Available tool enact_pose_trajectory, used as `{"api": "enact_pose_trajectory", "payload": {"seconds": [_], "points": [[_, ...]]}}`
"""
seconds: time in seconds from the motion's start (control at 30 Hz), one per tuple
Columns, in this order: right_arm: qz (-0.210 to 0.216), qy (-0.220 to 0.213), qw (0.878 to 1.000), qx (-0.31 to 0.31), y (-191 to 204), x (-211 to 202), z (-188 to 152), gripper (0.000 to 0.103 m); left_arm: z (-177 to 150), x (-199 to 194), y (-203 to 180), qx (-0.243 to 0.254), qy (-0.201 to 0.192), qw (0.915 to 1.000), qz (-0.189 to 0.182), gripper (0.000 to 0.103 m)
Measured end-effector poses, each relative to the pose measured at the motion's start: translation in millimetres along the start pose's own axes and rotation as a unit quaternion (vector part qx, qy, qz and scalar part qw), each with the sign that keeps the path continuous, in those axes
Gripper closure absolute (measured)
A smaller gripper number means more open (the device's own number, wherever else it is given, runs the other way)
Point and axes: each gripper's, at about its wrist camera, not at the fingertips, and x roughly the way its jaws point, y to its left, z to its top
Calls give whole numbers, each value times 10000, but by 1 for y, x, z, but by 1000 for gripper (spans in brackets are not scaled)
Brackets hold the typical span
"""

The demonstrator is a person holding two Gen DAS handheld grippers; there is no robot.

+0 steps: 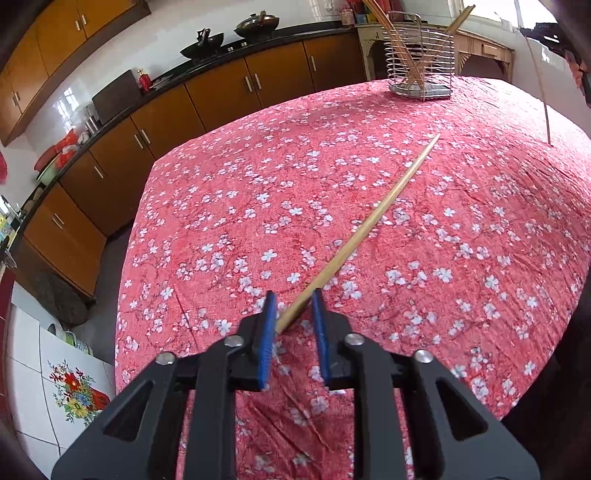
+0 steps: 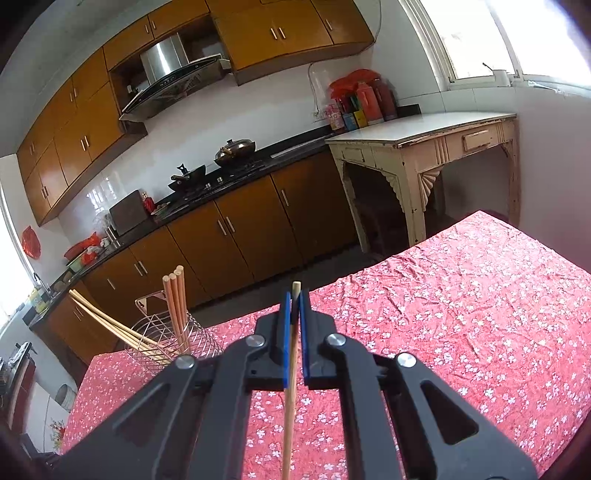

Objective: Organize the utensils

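A wooden chopstick (image 1: 373, 218) lies on the red floral tablecloth (image 1: 221, 221), its near end between the blue pads of my left gripper (image 1: 293, 308), which is open around it. A wire utensil holder (image 1: 421, 66) with several chopsticks stands at the table's far end; it also shows in the right wrist view (image 2: 173, 339). My right gripper (image 2: 294, 301) is shut on another chopstick (image 2: 290, 406), held above the table, upright along the fingers. That chopstick (image 1: 537, 88) and the right gripper (image 1: 554, 33) show at upper right in the left wrist view.
Brown kitchen cabinets (image 2: 236, 232) and a black counter with woks (image 2: 236, 149) run behind the table. A cream side table (image 2: 436, 147) stands by the window. The tablecloth (image 2: 461, 295) spreads right of the holder.
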Motion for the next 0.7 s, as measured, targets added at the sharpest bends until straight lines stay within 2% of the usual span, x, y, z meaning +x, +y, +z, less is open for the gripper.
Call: {"api": "enact_pose_trajectory", "payload": {"seconds": [0.27,0.3,0.47,0.57,0.7], "points": [[119,-53,9999,-32,2,-8,0,98,-5,-8,-8,41,-52,9999,130,99],[137,-61,9999,-41,3,-10,0,98,-4,-11,-8,26,-84,9999,144,103],[258,-135,9995,-112,7,-21,-1,98,4,-23,-8,-16,-234,9996,125,103],[326,-150,9993,-136,7,-25,-2,98,7,-23,-15,110,-134,9996,242,103],[368,-129,9991,-140,5,-26,-3,98,1,-24,-14,-3,-131,9995,292,101]]}}
